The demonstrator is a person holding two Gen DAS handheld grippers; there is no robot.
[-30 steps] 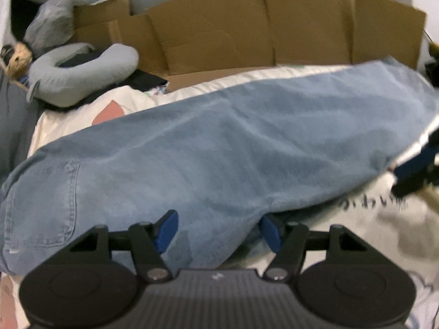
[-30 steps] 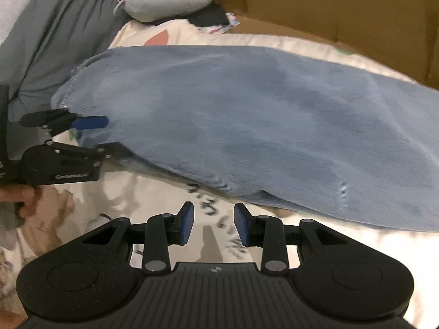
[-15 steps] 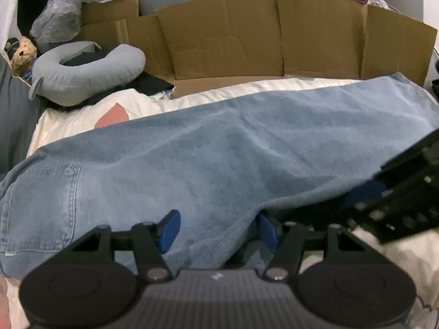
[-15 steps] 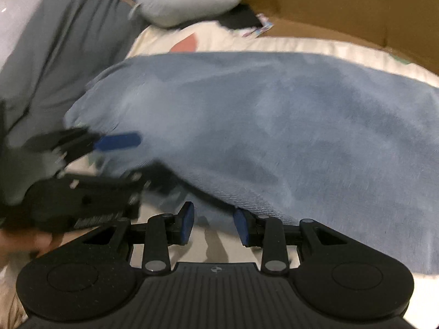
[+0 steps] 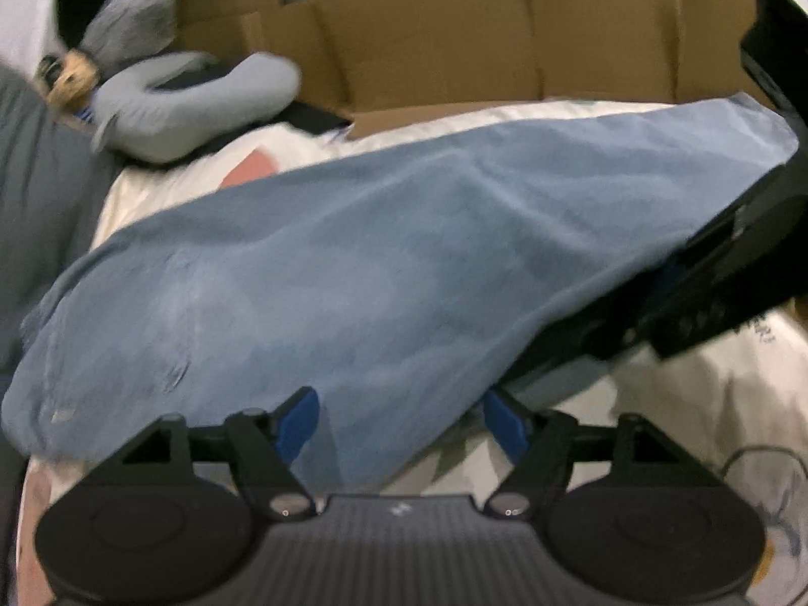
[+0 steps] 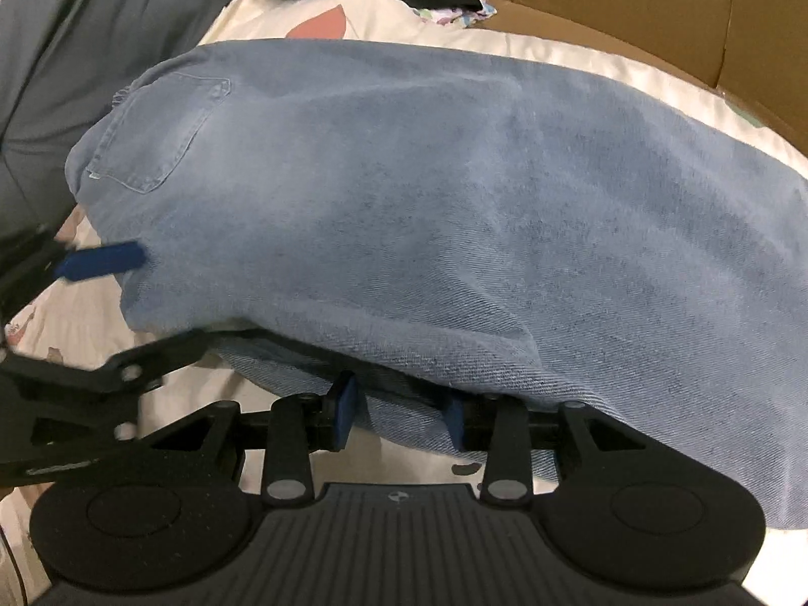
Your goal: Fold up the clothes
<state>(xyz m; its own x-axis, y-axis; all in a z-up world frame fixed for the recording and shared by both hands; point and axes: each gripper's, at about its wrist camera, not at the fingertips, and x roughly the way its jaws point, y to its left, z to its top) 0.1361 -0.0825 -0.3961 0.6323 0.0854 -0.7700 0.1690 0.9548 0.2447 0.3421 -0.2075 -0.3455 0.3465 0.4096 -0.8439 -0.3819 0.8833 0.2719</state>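
Note:
Light blue jeans [image 5: 384,262] lie lengthwise across a cream printed bedsheet [image 5: 697,404], back pocket [image 6: 156,136] facing up at the waist end. My left gripper [image 5: 401,421] is open and straddles the jeans' near edge, which drapes between its blue pads. In the right wrist view the left gripper [image 6: 166,298] has one pad above the denim and one finger below it. My right gripper [image 6: 399,416] is open with a fold of the jeans' near edge between its pads. Its black body [image 5: 707,298] reaches under the raised denim from the right.
Brown cardboard [image 5: 480,35] walls off the back of the bed. A grey neck pillow [image 5: 192,106] and a small plush toy [image 5: 70,78] lie at the far left, beside a dark grey blanket [image 6: 76,50]. A thin cable [image 5: 757,459] lies on the sheet at the near right.
My right gripper has moved left and forward to the jeans' near edge, and denim now sits between its pads. The edge is lifted off the sheet. The left gripper stays open on it.

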